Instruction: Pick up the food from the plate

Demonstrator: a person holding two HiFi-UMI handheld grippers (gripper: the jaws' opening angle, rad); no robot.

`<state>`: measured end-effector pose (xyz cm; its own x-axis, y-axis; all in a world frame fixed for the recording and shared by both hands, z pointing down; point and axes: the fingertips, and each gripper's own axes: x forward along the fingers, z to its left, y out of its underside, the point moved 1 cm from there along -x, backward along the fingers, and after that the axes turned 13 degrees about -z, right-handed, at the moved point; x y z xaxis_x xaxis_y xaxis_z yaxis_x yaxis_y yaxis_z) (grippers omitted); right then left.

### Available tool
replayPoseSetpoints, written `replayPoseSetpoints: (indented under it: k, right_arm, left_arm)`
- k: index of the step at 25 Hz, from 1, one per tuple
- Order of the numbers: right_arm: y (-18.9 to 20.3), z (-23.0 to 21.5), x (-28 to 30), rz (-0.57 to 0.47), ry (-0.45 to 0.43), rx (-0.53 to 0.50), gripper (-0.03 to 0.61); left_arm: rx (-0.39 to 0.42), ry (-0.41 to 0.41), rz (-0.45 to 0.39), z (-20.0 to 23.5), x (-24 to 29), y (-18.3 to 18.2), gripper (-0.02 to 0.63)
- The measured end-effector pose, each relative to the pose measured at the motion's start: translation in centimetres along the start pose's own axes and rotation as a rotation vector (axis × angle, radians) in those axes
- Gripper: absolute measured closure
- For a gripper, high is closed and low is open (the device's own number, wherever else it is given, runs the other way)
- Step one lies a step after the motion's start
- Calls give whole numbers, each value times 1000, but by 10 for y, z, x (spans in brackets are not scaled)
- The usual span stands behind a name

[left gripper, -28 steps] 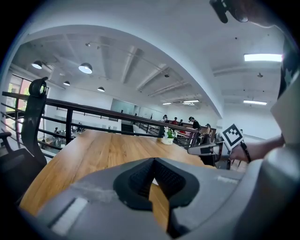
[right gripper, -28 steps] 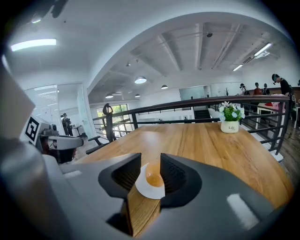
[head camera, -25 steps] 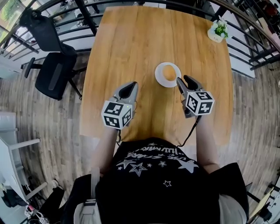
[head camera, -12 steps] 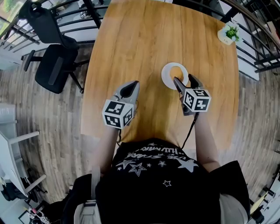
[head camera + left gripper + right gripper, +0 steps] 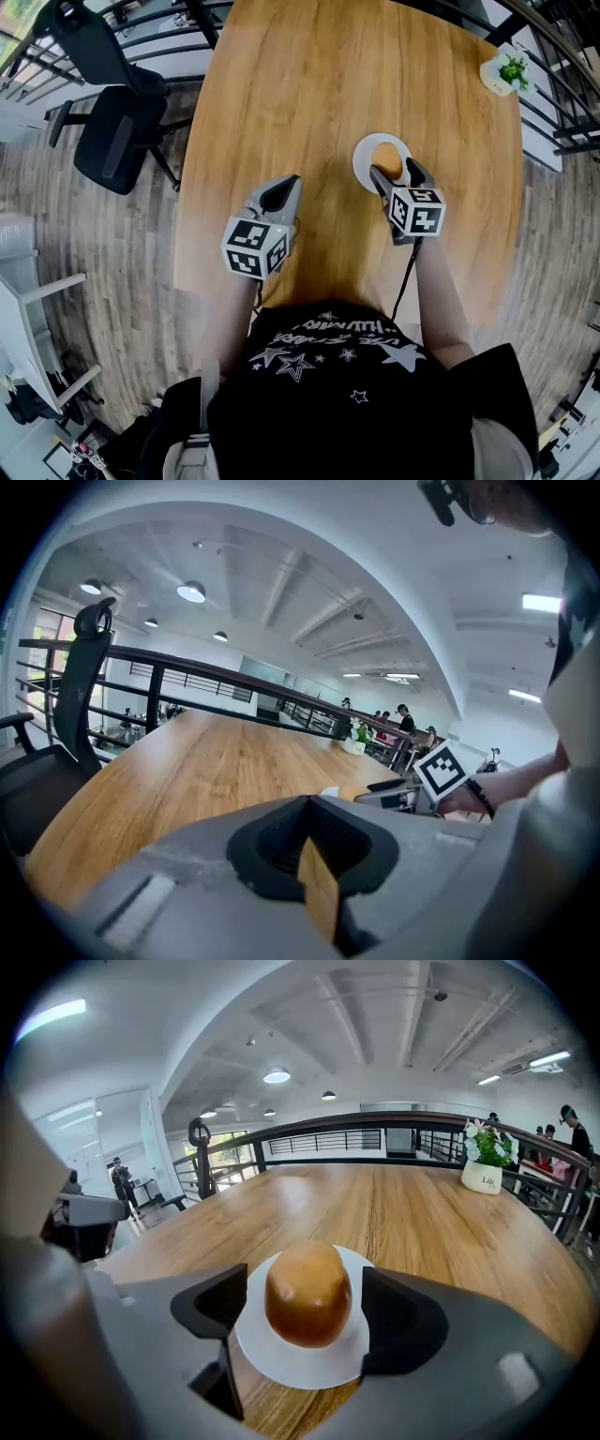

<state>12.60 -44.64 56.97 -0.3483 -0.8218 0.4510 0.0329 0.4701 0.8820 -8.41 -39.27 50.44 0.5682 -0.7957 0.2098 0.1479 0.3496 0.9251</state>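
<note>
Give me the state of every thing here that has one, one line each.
bun, upright, untouched, not gripped
plate, flat on the table, bearing the bun
right claw, open, jaws just been opening, one either side of the bun, not pressing it
left claw, shut, empty
plant, upright at the table's corner
chair, unoccupied, beside the table
</note>
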Motion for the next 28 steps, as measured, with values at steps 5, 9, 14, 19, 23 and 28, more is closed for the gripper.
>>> replayPoseSetpoints:
  k: [5,9,14,19,23,28]
  right_arm:
    - [11,2,9,33,-10,-28,206]
    - [14,2,15,40,-12,-31,206]
    - [17,-1,16,53,10,-50,252]
    - [14,0,9,50,9,-32,254]
    - [6,2,2,35,4,-29,255]
    - [-4,6,-10,9,-6,-28,255]
  left_arm:
    - [-7,-9,10,2,1,7,612]
    - [-11,-15,18,6,3,10,612]
    - [-12,-9,24,4,3,14,612]
    - [-7,3,26,-1,-2,14,612]
    - [2,13,21,-3,-5,11,612]
    - [14,29,8,-12,-11,7,612]
